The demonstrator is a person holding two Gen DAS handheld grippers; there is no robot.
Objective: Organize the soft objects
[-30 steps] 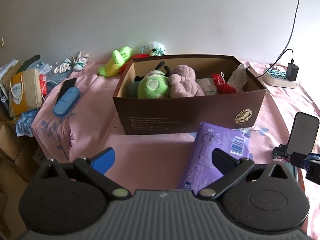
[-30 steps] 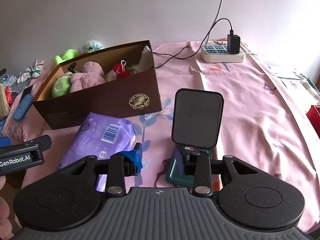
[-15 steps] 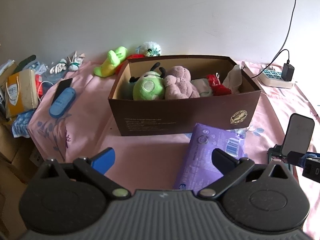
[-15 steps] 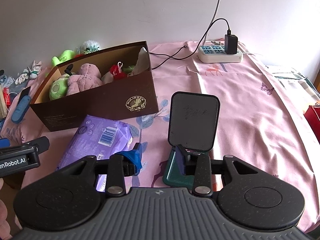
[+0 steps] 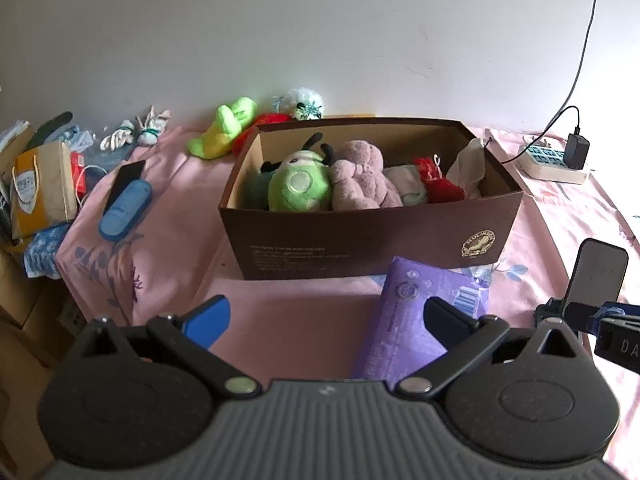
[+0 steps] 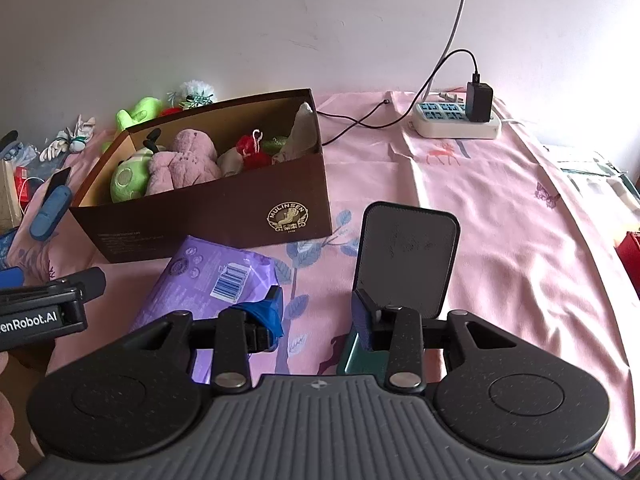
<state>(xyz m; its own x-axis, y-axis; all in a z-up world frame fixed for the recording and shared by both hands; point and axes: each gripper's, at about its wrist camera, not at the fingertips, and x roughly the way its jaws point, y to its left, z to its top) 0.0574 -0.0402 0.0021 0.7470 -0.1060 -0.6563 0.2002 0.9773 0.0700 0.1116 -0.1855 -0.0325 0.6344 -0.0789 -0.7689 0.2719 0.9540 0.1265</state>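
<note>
Hovering side by side over a pink-sheeted surface [image 6: 500, 208], two hand-held grippers face a brown cardboard box [image 5: 372, 236] already packed with soft toys. Inside the box a green plush [image 5: 300, 188] and a mauve plush [image 5: 362, 182] lie pressed together, with a red knitted piece [image 5: 438, 184] and a pale cloth [image 5: 466, 164] wedged at the far end, evidently gathered there so the loose soft things sit in one container.

The left gripper [image 5: 326, 314] has its fingers spread wide with nothing between them, apparently ready for another pickup. The right gripper [image 6: 318, 318] has its fingers part-way apart, also empty; one blue-taped tip hangs above the corner of a purple soft pack [image 6: 216, 280], the other in front of a dark phone stand [image 6: 406, 260] that stands upright on the sheet.

The purple pack lies flat just in front of the box, outside it, probably the nearest candidate to be sorted. More soft items remain unsorted behind the box near the wall: a lime-green plush [image 5: 224, 130], something red beside it and a white-and-teal pompom [image 5: 306, 102]. A power strip [image 6: 458, 122] with a charger sits well apart at the far right, out of the work.
</note>
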